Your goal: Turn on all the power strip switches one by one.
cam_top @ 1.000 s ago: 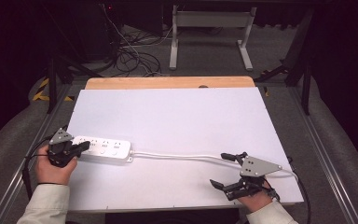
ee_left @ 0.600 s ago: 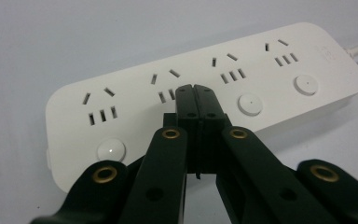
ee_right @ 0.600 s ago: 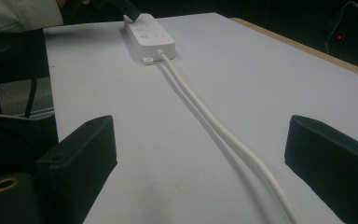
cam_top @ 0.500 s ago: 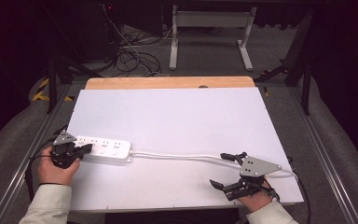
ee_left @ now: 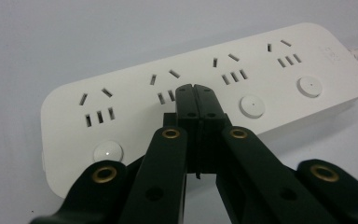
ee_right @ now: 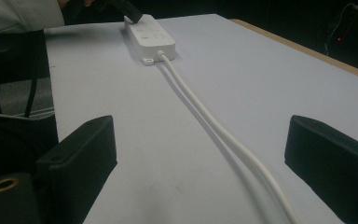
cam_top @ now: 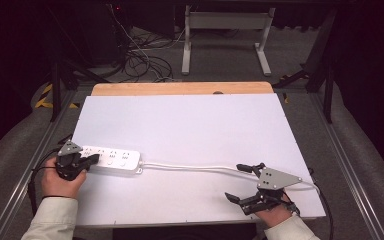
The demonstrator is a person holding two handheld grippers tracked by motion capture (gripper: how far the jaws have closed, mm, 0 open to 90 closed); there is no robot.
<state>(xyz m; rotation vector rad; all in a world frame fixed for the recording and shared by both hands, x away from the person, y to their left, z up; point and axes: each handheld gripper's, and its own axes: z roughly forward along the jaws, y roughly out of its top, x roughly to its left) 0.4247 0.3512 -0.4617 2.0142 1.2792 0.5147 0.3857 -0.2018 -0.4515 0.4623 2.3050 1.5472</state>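
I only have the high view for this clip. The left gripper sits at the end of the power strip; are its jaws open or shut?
Observer: Shut. In the left gripper view the left gripper has its jaws pressed together, tips over the power strip.
Operator: Over which part?
Observer: Beside the second socket group from the near end; its round button is hidden.
Operator: And the right gripper?
Observer: The right gripper is wide open, with the white cord running between its jaws on the table.

Lab or test rig, dark surroundings, white-topped table (cam_top: 190, 125) on a metal frame (cam_top: 225, 20), tangled cables (cam_top: 140, 60) on grey carpet
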